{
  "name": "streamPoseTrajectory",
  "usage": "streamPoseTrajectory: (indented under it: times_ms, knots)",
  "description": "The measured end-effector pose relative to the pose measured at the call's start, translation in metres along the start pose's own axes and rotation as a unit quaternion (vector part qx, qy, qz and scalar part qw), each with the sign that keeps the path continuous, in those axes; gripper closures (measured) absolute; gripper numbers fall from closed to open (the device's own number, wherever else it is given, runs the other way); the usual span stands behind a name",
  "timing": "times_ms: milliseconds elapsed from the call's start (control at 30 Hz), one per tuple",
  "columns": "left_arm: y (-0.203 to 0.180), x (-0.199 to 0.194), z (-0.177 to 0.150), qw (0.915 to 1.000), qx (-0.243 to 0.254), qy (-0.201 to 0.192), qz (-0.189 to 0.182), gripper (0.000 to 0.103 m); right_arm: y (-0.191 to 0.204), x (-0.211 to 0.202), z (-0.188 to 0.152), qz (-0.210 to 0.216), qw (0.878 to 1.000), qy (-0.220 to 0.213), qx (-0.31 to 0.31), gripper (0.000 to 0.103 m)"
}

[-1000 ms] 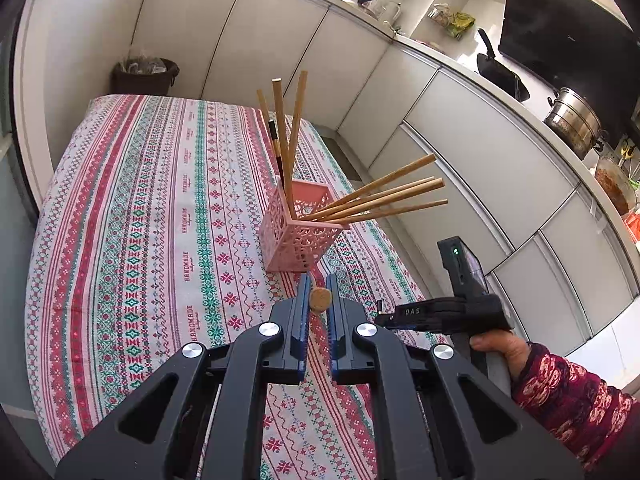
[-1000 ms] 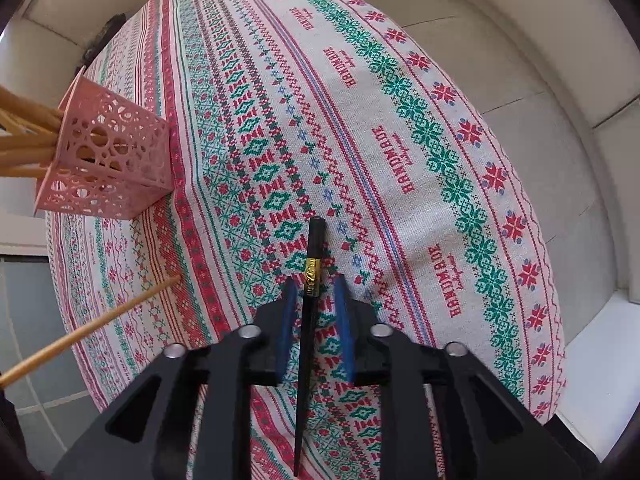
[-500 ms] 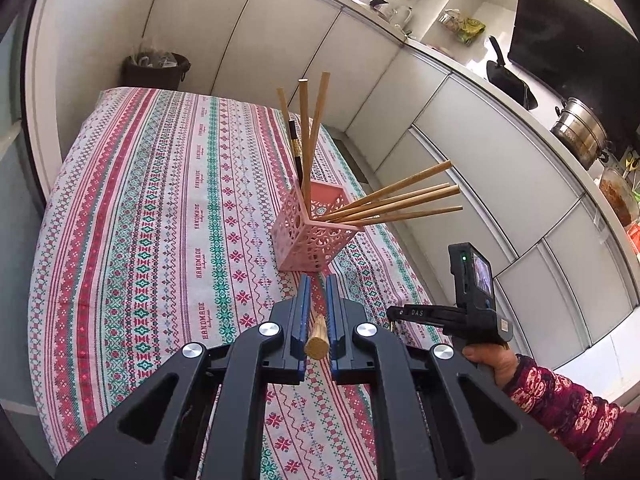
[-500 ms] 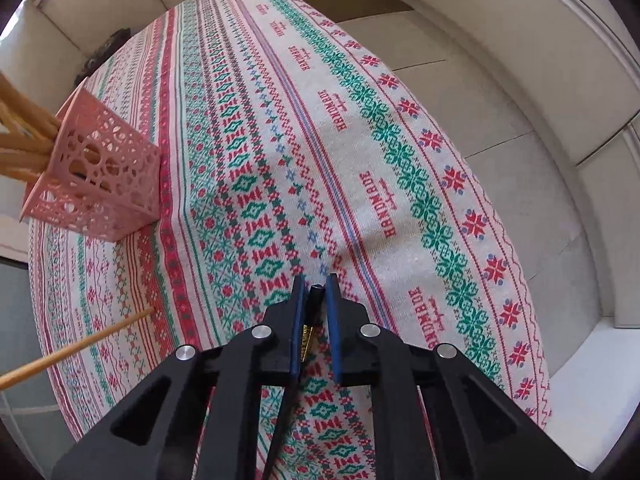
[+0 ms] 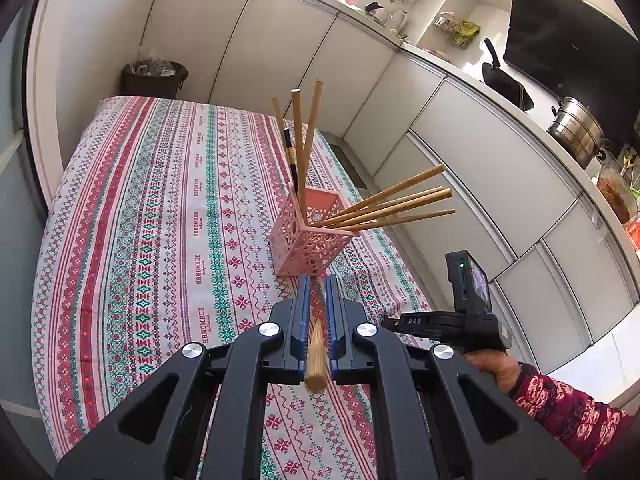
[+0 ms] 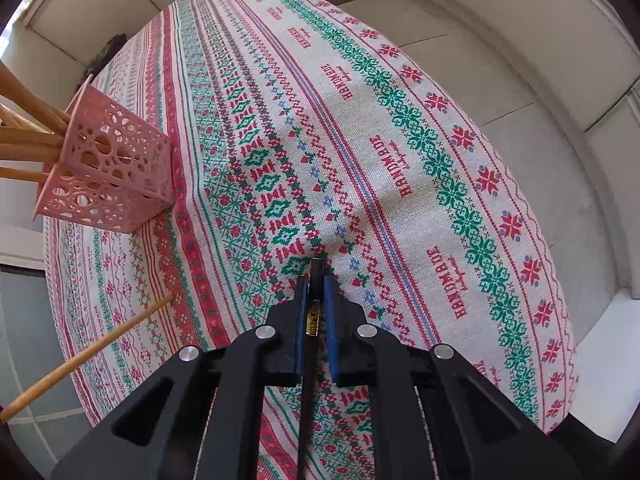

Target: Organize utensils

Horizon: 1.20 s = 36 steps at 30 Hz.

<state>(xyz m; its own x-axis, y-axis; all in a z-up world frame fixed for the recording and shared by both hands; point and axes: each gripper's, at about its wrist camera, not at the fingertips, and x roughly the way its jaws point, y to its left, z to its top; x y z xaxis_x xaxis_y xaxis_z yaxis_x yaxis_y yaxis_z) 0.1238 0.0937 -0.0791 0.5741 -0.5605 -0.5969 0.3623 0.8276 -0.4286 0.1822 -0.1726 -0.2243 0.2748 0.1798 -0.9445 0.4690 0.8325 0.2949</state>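
A pink perforated holder [image 5: 310,236] stands on the patterned tablecloth [image 5: 160,220], holding several wooden chopsticks [image 5: 392,208] and one black chopstick [image 5: 289,152]. My left gripper [image 5: 316,300] is shut on a wooden chopstick [image 5: 316,354], just in front of the holder. The same chopstick shows at lower left in the right wrist view [image 6: 84,352]. My right gripper [image 6: 315,292] is shut on a black chopstick with a gold band [image 6: 313,316], held over the cloth to the right of the holder [image 6: 108,172].
White cabinets [image 5: 460,152] run along the table's right side, with a pan and a steel pot [image 5: 576,132] on the counter. A dark bin [image 5: 154,78] stands beyond the table's far end. The table edge [image 6: 560,320] is close on the right.
My right gripper closed on the black chopstick and lifted it off the cloth. My left gripper drew back and up from the holder, the wooden chopstick tilting in its jaws.
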Motion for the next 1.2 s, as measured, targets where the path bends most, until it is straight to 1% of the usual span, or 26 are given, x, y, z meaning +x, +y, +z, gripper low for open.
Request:
streamPoseTrajectory:
  times_ms: [33,67,167,233,300,333,367,400,433,467,500,533,600,667,700,767,800,867,933,967,1000,1033,1067,1100,1133,1200]
  knots:
    - [-0.004,-0.002,0.001,1.0000,0.006,-0.006,-0.005,0.096,-0.005,-0.001,-0.004,0.024,1.000,-0.006,0.005,0.096]
    - [-0.007,-0.004,0.001,0.9998,0.014,-0.010,-0.007,0.096,-0.009,-0.006,-0.010,0.034,0.999,-0.020,0.001,0.096]
    - [-0.010,0.000,-0.002,0.9997,0.024,-0.003,0.002,0.096,-0.021,-0.027,-0.032,0.041,0.997,-0.064,-0.024,0.095]
    - [-0.002,0.005,-0.006,0.9999,0.008,0.009,0.010,0.096,-0.030,-0.047,-0.047,0.067,0.993,-0.091,-0.032,0.096]
    - [0.013,0.013,-0.011,0.9983,-0.034,0.047,-0.005,0.094,-0.035,-0.065,-0.056,0.088,0.989,-0.111,-0.043,0.096]
    - [0.018,0.022,-0.017,0.9953,-0.046,0.084,-0.008,0.084,-0.038,-0.073,-0.059,0.098,0.987,-0.114,-0.047,0.096]
    - [0.023,0.028,-0.024,0.9921,-0.060,0.110,0.008,0.081,-0.041,-0.078,-0.060,0.112,0.986,-0.111,-0.049,0.096]
    - [0.030,0.030,-0.030,0.9887,-0.084,0.121,0.028,0.075,-0.041,-0.082,-0.061,0.124,0.985,-0.108,-0.050,0.096]
    - [0.038,0.030,-0.036,0.9842,-0.117,0.131,0.023,0.070,-0.044,-0.085,-0.058,0.135,0.984,-0.109,-0.049,0.096]
    - [0.047,0.029,-0.041,0.9771,-0.161,0.139,0.001,0.069,-0.046,-0.088,-0.054,0.147,0.982,-0.110,-0.048,0.095]
    - [0.057,0.028,-0.047,0.9663,-0.211,0.147,-0.011,0.066,-0.049,-0.091,-0.053,0.159,0.980,-0.107,-0.045,0.095]
    - [0.064,0.028,-0.054,0.9548,-0.252,0.157,-0.005,0.057,-0.041,-0.087,-0.050,0.171,0.979,-0.102,-0.042,0.095]
    - [0.073,0.032,-0.072,0.9298,-0.315,0.189,0.016,0.046,-0.034,-0.081,-0.047,0.196,0.976,-0.090,-0.039,0.095]
    - [0.077,0.037,-0.085,0.9121,-0.349,0.213,0.031,0.045,-0.035,-0.083,-0.047,0.222,0.970,-0.086,-0.038,0.095]
    - [0.080,0.038,-0.091,0.9014,-0.372,0.218,0.041,0.046,-0.036,-0.084,-0.046,0.235,0.968,-0.084,-0.037,0.095]
    - [0.086,0.038,-0.101,0.8779,-0.423,0.218,0.055,0.045,-0.038,-0.086,-0.045,0.262,0.962,-0.074,-0.032,0.095]
    - [0.088,0.039,-0.105,0.8686,-0.440,0.216,0.070,0.045,-0.038,-0.086,-0.045,0.273,0.959,-0.066,-0.031,0.095]
    - [0.091,0.043,-0.110,0.8551,-0.460,0.214,0.105,0.045,-0.038,-0.086,-0.045,0.296,0.953,-0.050,-0.026,0.095]
    - [0.095,0.051,-0.112,0.8445,-0.468,0.218,0.145,0.045,-0.038,-0.087,-0.045,0.313,0.949,-0.040,-0.023,0.095]
    - [0.097,0.057,-0.114,0.8400,-0.471,0.222,0.153,0.045,-0.039,-0.089,-0.045,0.319,0.947,-0.037,-0.023,0.095]
    - [0.097,0.058,-0.108,0.8430,-0.467,0.212,0.163,0.039,-0.040,-0.090,-0.045,0.324,0.945,-0.036,-0.022,0.095]
    - [0.097,0.060,-0.101,0.8479,-0.446,0.212,0.193,0.041,-0.041,-0.091,-0.045,0.329,0.943,-0.036,-0.021,0.095]
    - [0.095,0.064,-0.094,0.8560,-0.418,0.212,0.218,0.041,-0.042,-0.092,-0.044,0.333,0.942,-0.033,-0.021,0.095]
    - [0.096,0.070,-0.089,0.8596,-0.400,0.215,0.234,0.041,-0.042,-0.092,-0.044,0.336,0.941,-0.030,-0.022,0.095]
    - [0.097,0.074,-0.085,0.8602,-0.396,0.216,0.238,0.034,-0.043,-0.092,-0.044,0.339,0.940,-0.027,-0.023,0.095]
    - [0.100,0.084,-0.076,0.8608,-0.385,0.221,0.249,0.029,-0.045,-0.092,-0.043,0.338,0.940,-0.026,-0.025,0.095]
